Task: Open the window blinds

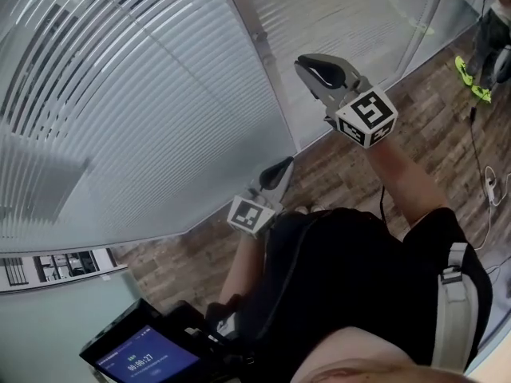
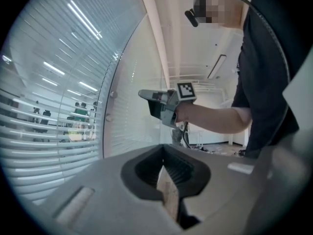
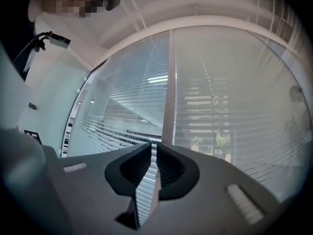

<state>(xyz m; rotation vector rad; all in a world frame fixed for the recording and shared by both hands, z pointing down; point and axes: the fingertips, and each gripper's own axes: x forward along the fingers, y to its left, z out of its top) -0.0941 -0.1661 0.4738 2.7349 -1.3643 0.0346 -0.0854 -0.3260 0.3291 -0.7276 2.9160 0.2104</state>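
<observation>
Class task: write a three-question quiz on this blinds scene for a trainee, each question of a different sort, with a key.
1. True or false: the left gripper grips a slat of the blinds.
2. Multiple choice: the floor is A carpet, B wood-look planks, C white tile.
3. Fill in: the right gripper is held ____ than the left.

Key: 1 false, it holds nothing; 2 B; 3 higher.
</observation>
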